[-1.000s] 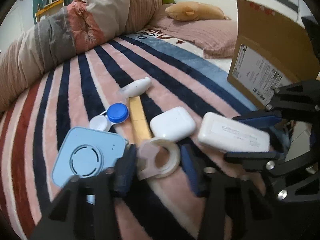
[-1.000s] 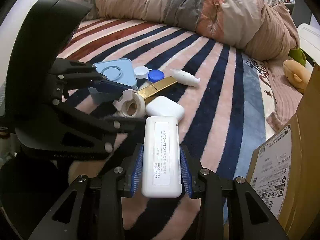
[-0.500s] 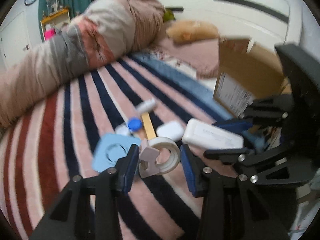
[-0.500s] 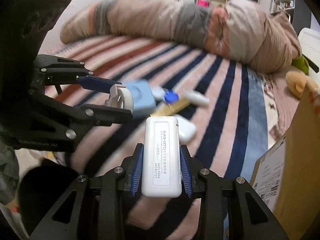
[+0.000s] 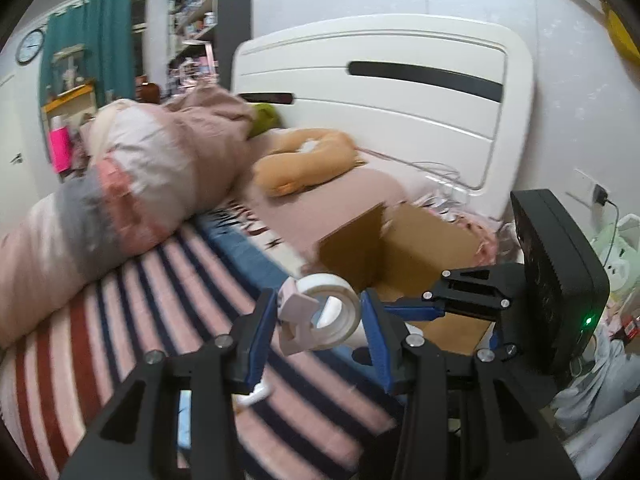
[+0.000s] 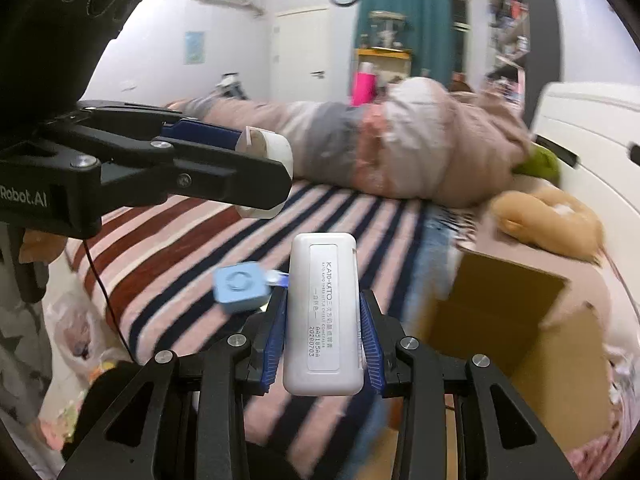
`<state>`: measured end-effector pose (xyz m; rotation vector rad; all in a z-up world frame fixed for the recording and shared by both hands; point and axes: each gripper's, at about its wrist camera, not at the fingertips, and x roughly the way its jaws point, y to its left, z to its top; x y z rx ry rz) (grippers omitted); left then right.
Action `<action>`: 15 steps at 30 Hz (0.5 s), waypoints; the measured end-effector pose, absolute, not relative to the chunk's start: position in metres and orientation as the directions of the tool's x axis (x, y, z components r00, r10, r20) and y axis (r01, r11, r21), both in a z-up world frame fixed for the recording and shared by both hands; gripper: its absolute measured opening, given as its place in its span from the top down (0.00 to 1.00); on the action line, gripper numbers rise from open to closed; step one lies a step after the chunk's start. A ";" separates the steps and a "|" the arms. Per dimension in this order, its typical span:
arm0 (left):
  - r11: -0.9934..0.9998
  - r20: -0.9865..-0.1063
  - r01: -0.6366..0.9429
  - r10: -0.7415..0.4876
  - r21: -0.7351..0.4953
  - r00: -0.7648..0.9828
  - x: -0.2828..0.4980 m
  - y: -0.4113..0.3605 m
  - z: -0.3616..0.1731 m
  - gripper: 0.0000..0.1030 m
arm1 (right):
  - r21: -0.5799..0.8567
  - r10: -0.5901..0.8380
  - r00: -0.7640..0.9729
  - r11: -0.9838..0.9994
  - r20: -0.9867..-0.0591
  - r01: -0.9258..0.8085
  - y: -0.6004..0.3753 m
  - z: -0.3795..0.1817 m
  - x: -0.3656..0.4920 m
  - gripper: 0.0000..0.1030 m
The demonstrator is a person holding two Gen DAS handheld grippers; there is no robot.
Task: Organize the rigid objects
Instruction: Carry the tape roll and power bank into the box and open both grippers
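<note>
Both hand-held grippers have lifted clear of the striped pink-and-navy bed blanket [image 6: 192, 248] since a second ago, each carrying its pick toward the open brown cardboard box [image 5: 404, 252].

Left hand-held gripper [image 5: 320, 316]: jaws narrowed on the white tape roll with pink plastic dispenser [image 5: 320, 316], held in the air short of the box's near flap. Right hand-held gripper [image 6: 323, 336]: clamped on the sides of the white rectangular plastic case with a printed label [image 6: 323, 312], also airborne, box below and to its right.

Doing the step well, as I judge it: get each item fully over the opening before releasing, watch the upright flap, and stagger the two drops so the grippers don't collide; they are close together.

View differences: the right wrist view shows the light-blue square device [image 6: 240, 287] left on the blanket, plus the tape roll from the side. The left wrist view shows the box's inner wall and flap more clearly, but the right gripper's load is hidden behind its own fingers there.
</note>
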<state>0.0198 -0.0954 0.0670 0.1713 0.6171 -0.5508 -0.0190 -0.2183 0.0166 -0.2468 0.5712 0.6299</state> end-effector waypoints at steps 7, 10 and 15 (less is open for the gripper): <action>0.797 -0.674 0.601 -0.475 -0.058 0.566 0.067 -0.171 0.036 0.61 | -0.042 0.370 0.694 0.866 -0.618 -0.499 -0.279 -0.001 0.013 0.70; 0.791 -0.712 0.611 -0.451 -0.040 0.537 0.082 -0.192 0.019 0.61 | -0.041 0.335 0.680 0.880 -0.652 -0.473 -0.296 -0.011 0.027 0.70; 0.796 -0.752 0.603 -0.424 -0.045 0.504 0.100 -0.204 -0.006 0.61 | -0.031 0.315 0.649 0.886 -0.692 -0.464 -0.309 -0.023 0.039 0.70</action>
